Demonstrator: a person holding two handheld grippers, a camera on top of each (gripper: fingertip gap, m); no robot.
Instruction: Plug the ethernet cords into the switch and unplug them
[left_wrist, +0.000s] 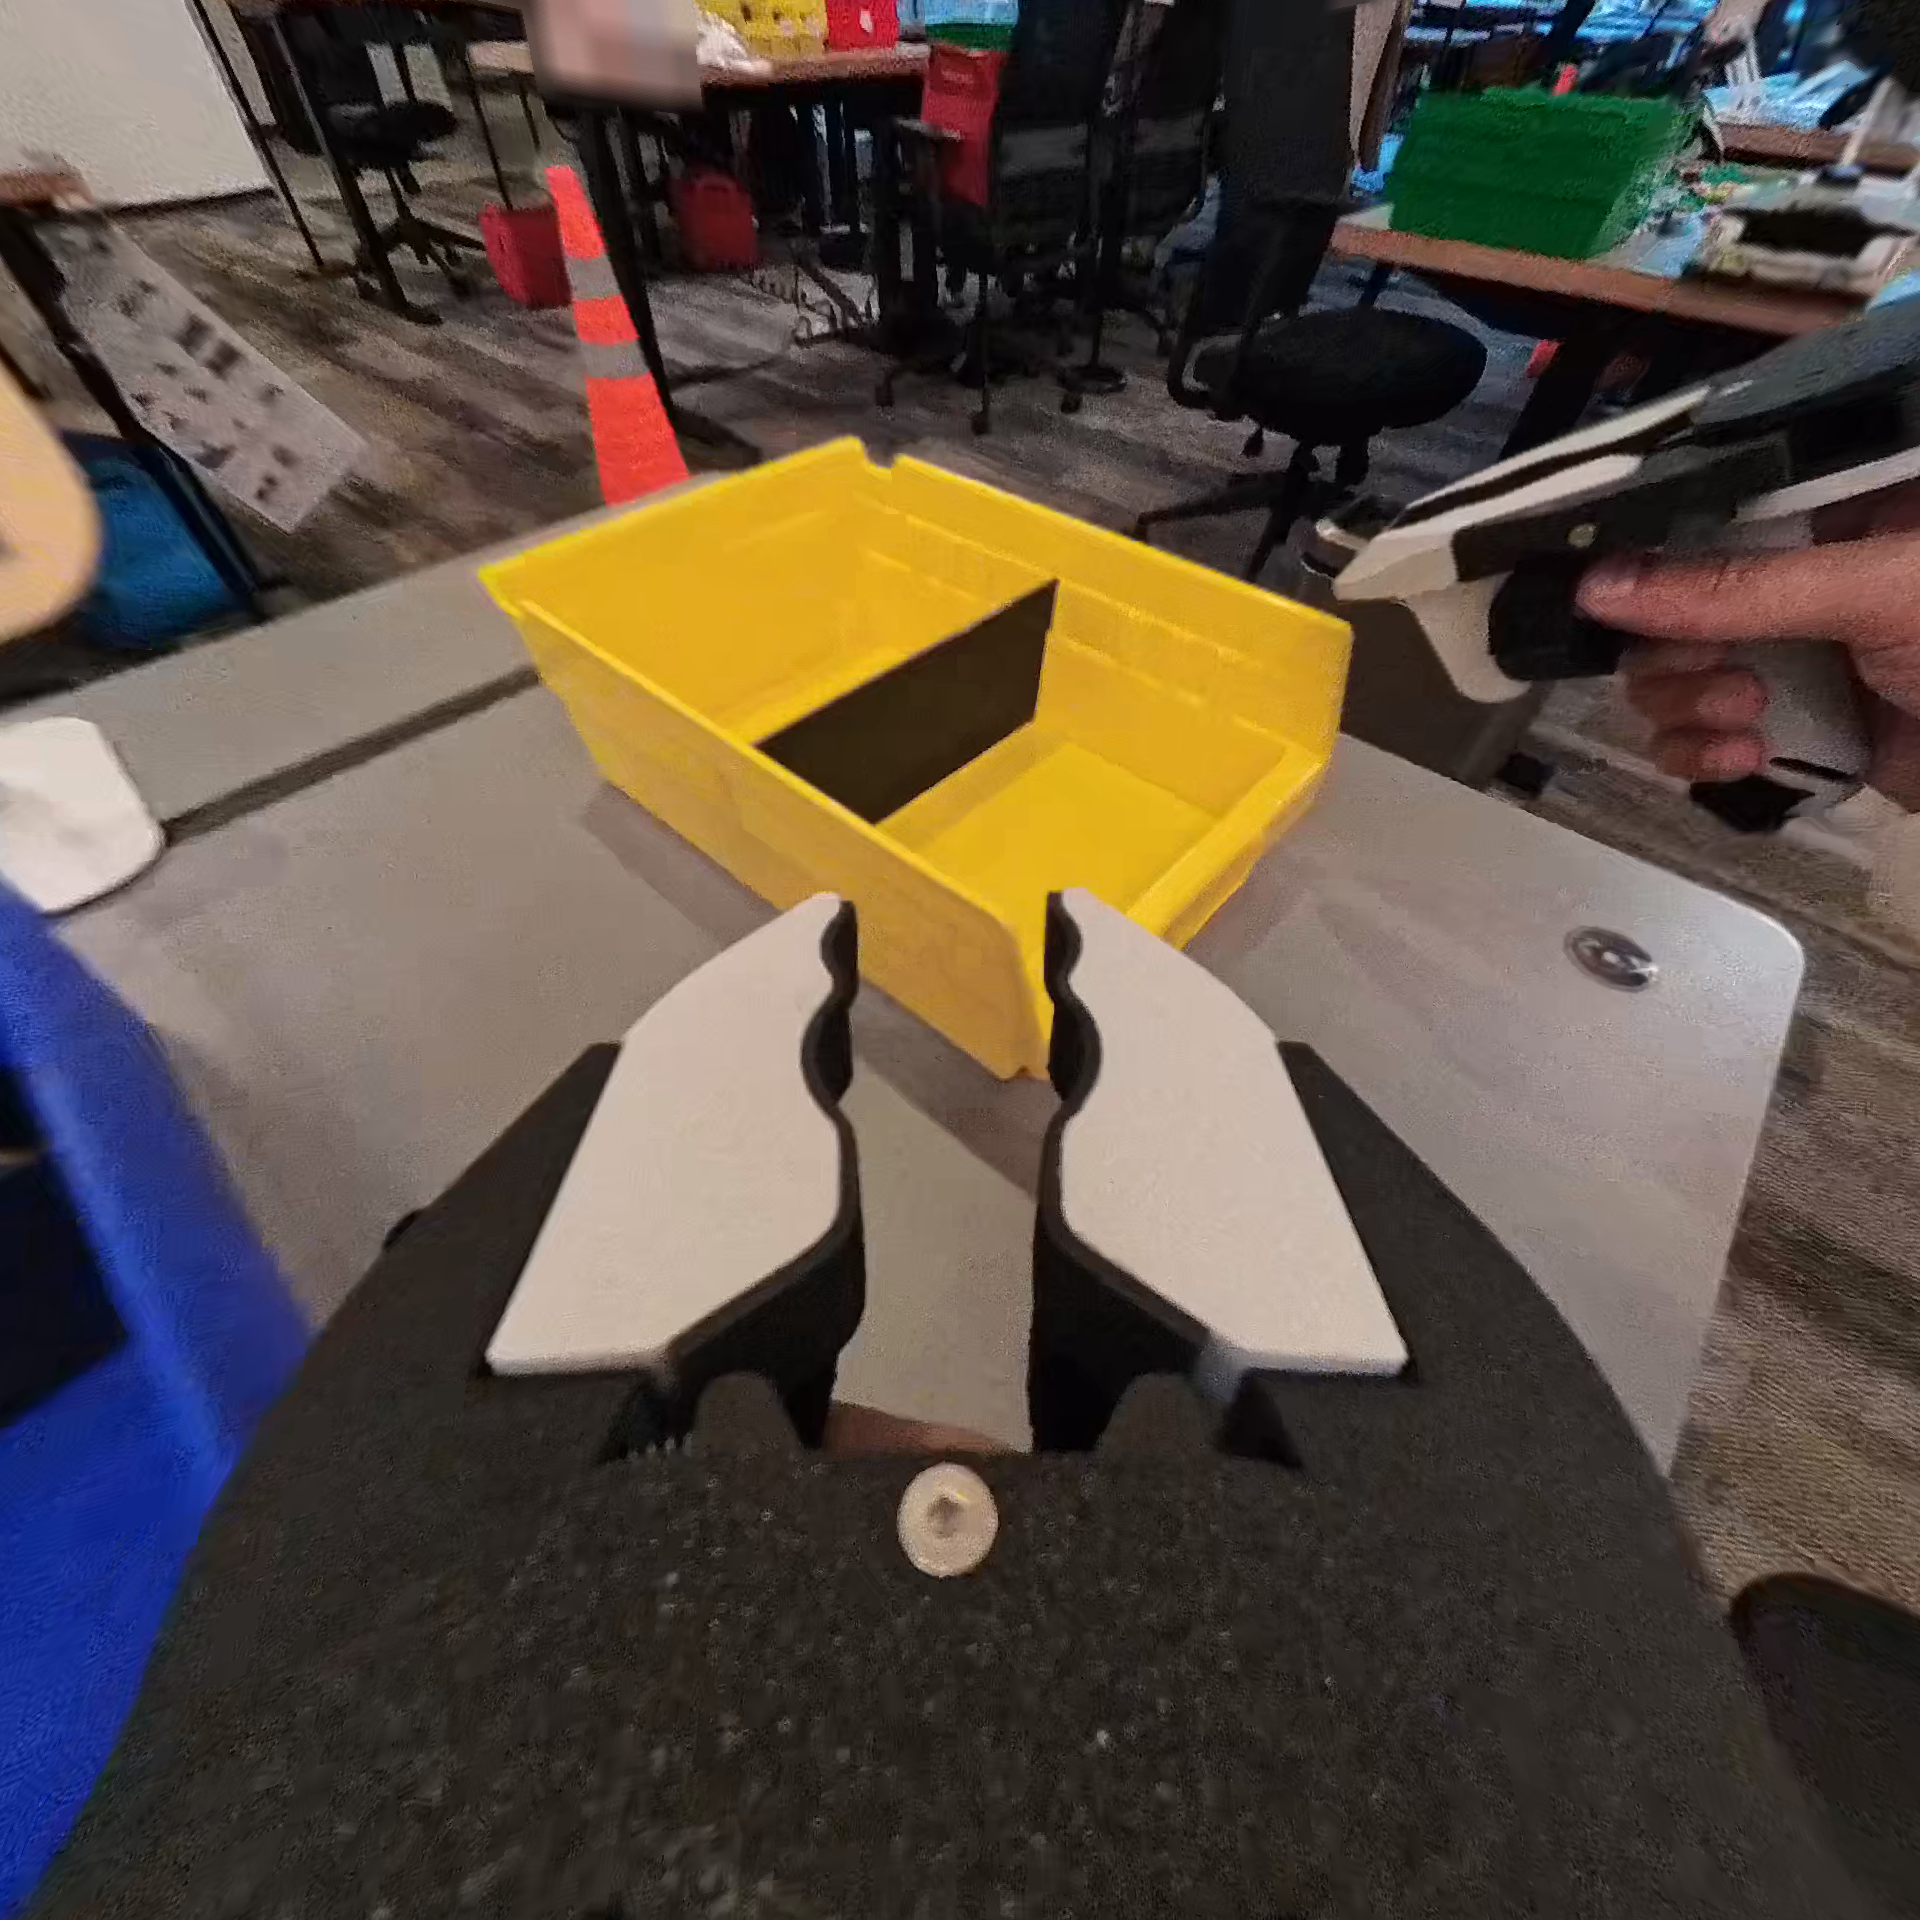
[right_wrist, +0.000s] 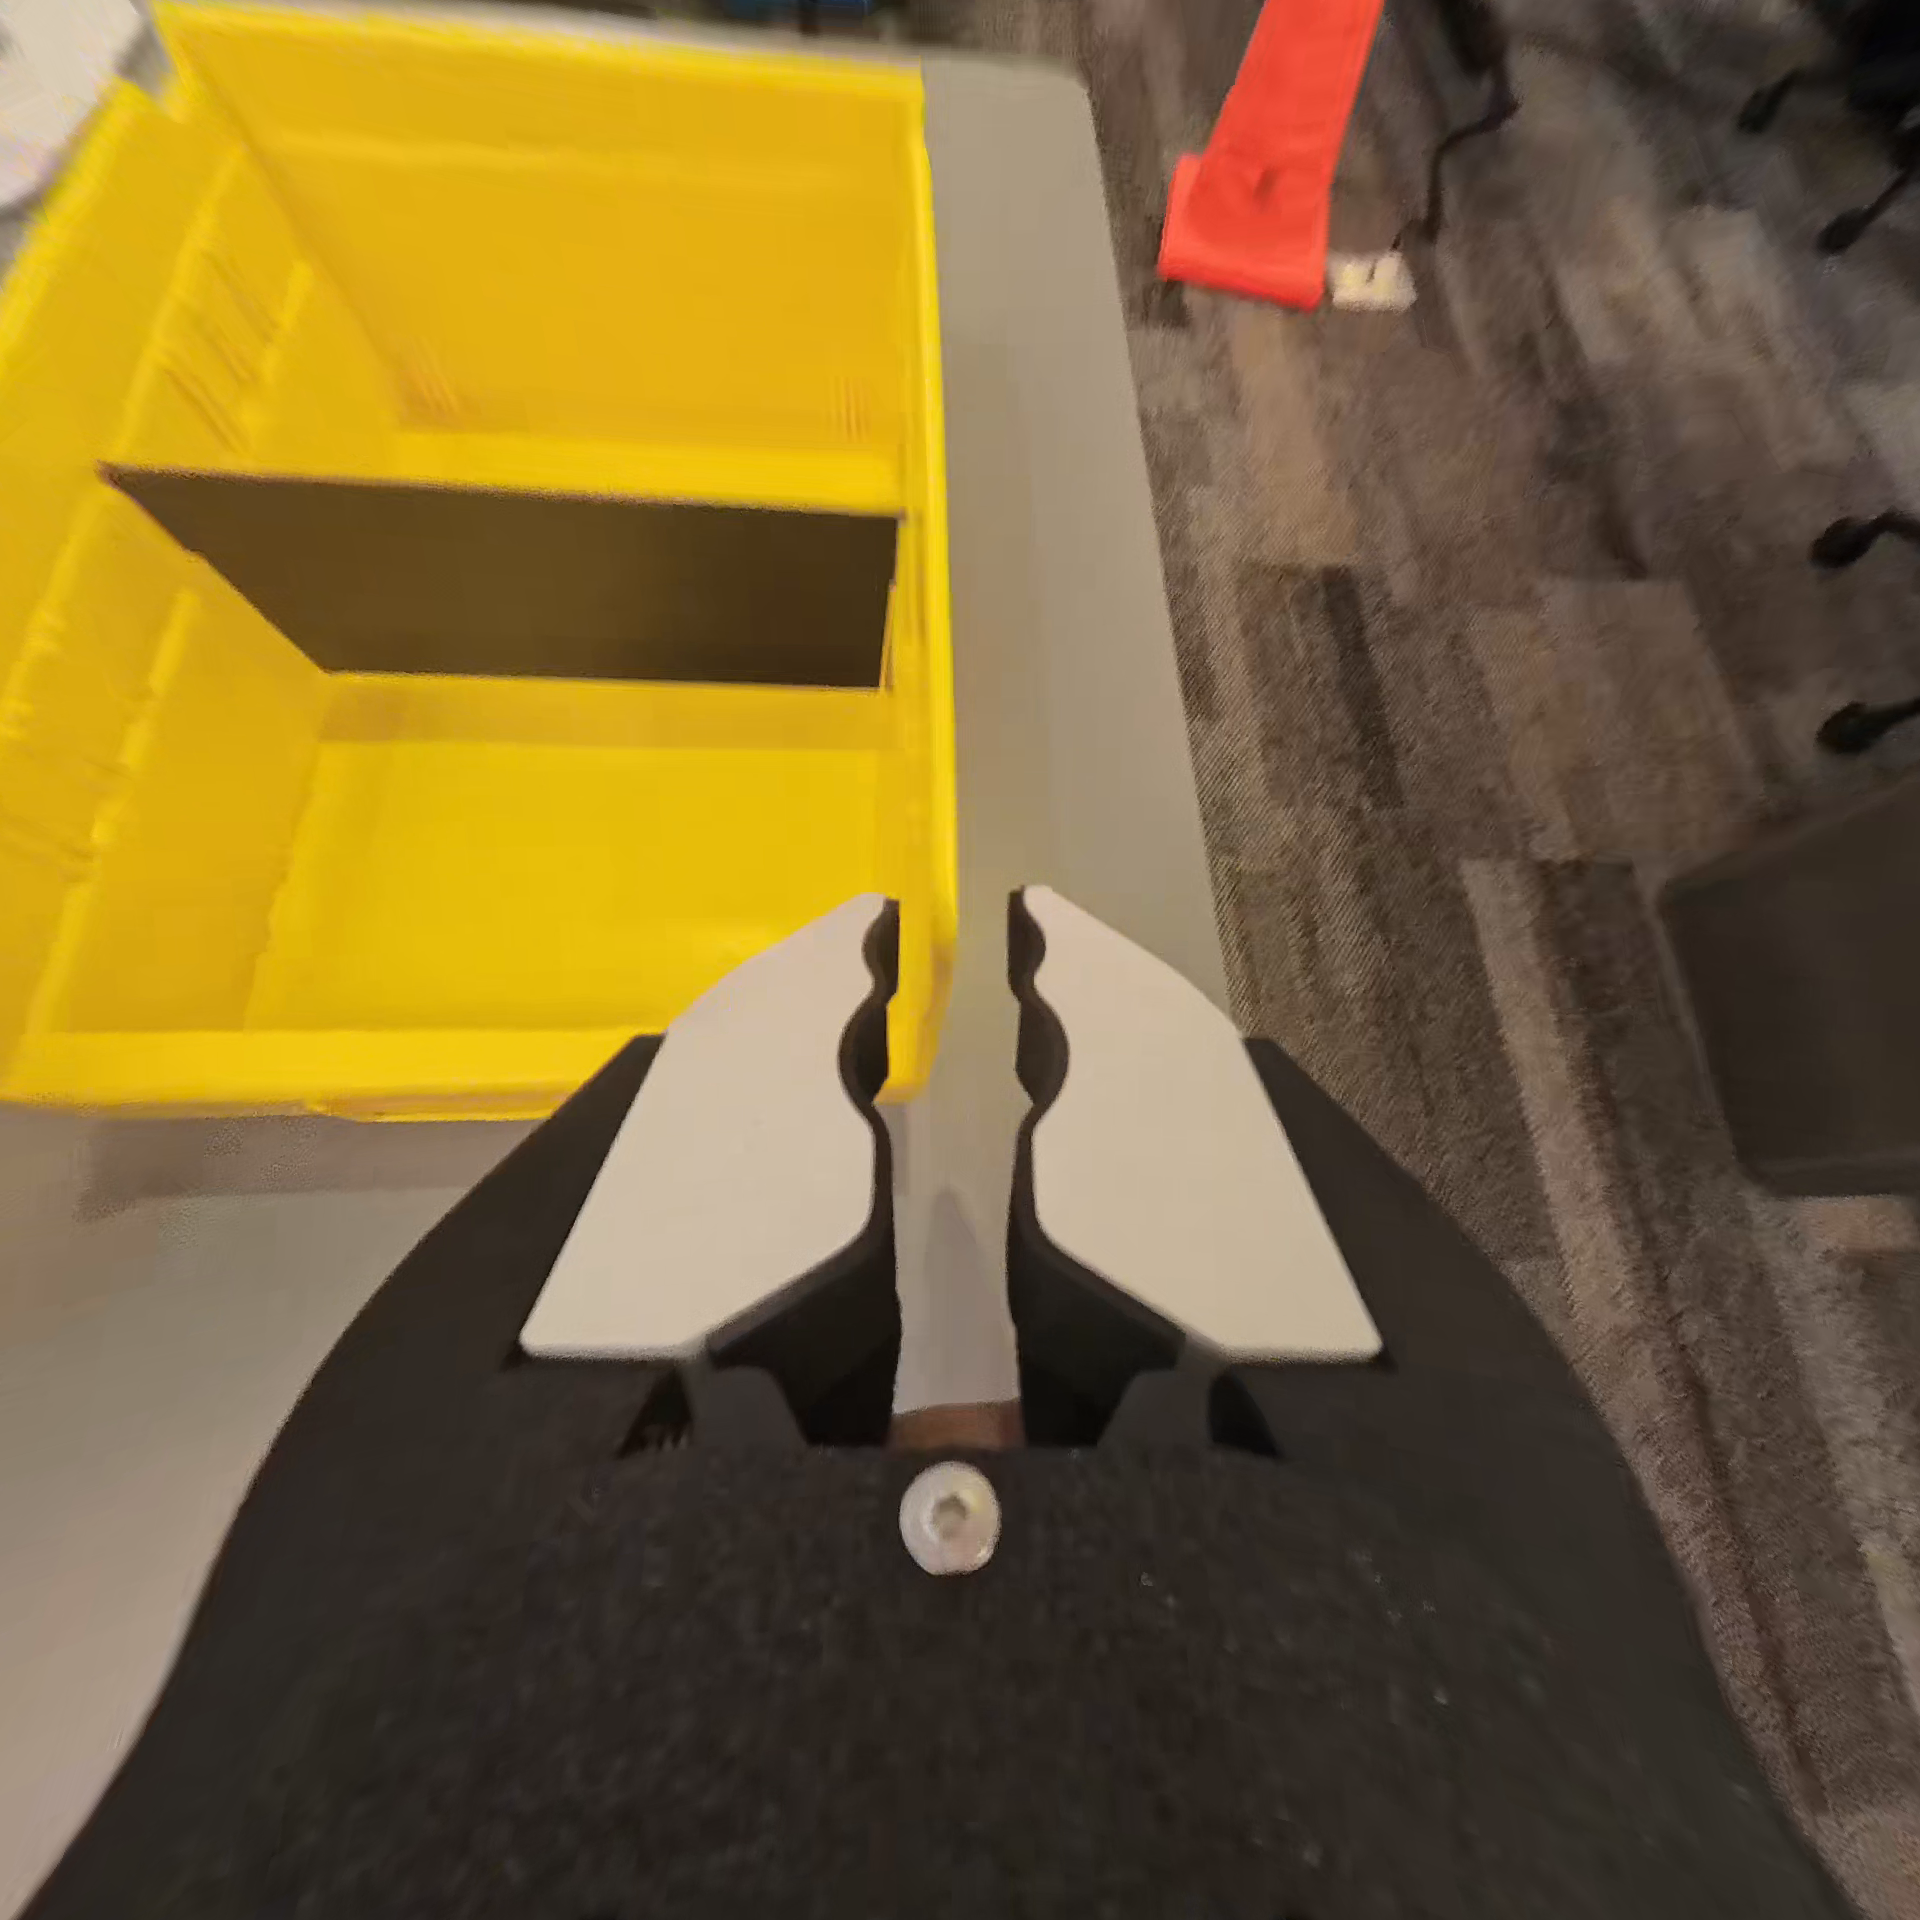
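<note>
No ethernet cord or switch shows in either view. A yellow bin (left_wrist: 966, 956) with a black divider (left_wrist: 925, 717) stands on the grey table (left_wrist: 1455, 1039); both its compartments look empty. My left gripper (left_wrist: 951, 914) is open and empty, held above the table just before the bin's near corner. My right gripper (right_wrist: 954, 904) is open and empty, above the bin's (right_wrist: 930, 623) right wall and the table strip (right_wrist: 1039, 520) beside it. The right gripper also shows in the left wrist view (left_wrist: 1382, 551), held by a hand beyond the bin's right side, jaws close together.
A blue object (left_wrist: 104, 1299) is close at the left. A white lump (left_wrist: 62, 810) lies on the table's far left. The table's right edge (right_wrist: 1174, 727) drops to carpet. An orange cone (left_wrist: 613, 343), chairs and desks stand beyond.
</note>
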